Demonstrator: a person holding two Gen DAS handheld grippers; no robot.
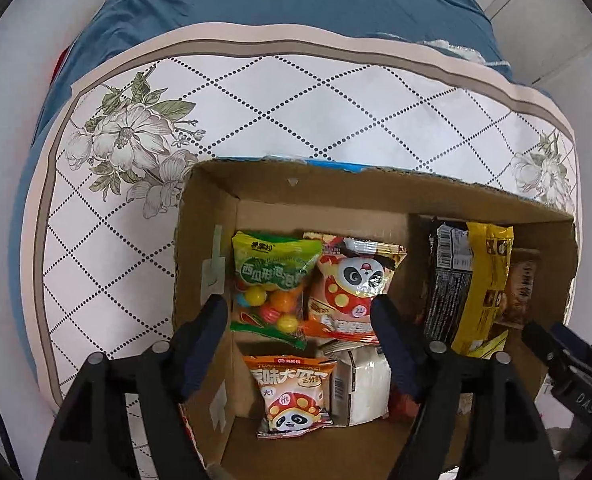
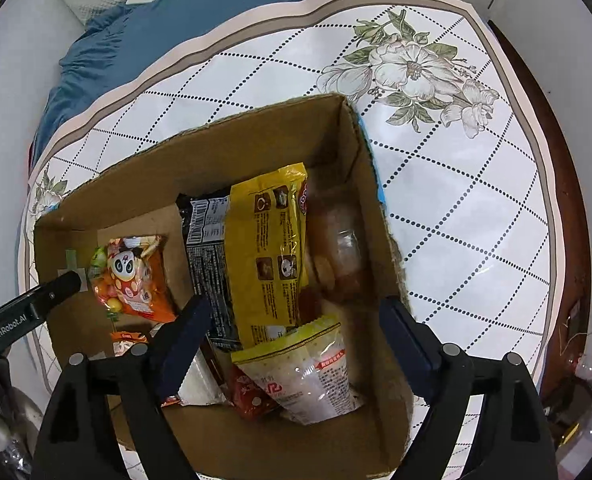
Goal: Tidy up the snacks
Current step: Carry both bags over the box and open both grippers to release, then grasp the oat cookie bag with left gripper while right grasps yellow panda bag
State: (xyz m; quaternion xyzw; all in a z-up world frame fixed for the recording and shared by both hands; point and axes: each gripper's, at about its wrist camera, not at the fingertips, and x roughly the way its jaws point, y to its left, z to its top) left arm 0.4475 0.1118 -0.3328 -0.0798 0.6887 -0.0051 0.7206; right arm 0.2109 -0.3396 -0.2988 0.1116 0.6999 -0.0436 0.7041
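Now both grippers hang over an open cardboard box (image 1: 395, 196) that sits on a tablecloth (image 1: 296, 100) printed with a dotted diamond grid and flowers. The left gripper (image 1: 301, 312) has its jaws spread wide and nothing between them; one finger (image 1: 204, 340) stands at the box's left wall, the other over the snacks inside. Just inside that left wall lies a green candy bag (image 1: 274, 276) showing coloured balls, and touching its right edge is an orange panda packet (image 1: 351, 288). Nearer the camera in the same part of the box sit a second panda packet (image 1: 292, 392) and, beside it, a white packet (image 1: 361, 388). Toward the box's right wall a black packet (image 1: 445, 276) and a yellow packet (image 1: 483, 280) lie side by side, overlapping, with a brownish packet (image 1: 521, 288) beyond them against the wall.

The right gripper (image 2: 296, 320) is likewise wide open and holds nothing. From its camera the yellow packet (image 2: 268, 256) lies in the middle of the box (image 2: 224, 148), the black packet (image 2: 208, 248) tucked under its edge. A clear bag with a yellow top (image 2: 311, 368) rests at the near end of the box, partly over a red sachet (image 2: 252, 396). The tip of the left gripper (image 2: 56, 288) shows at the box's far wall.
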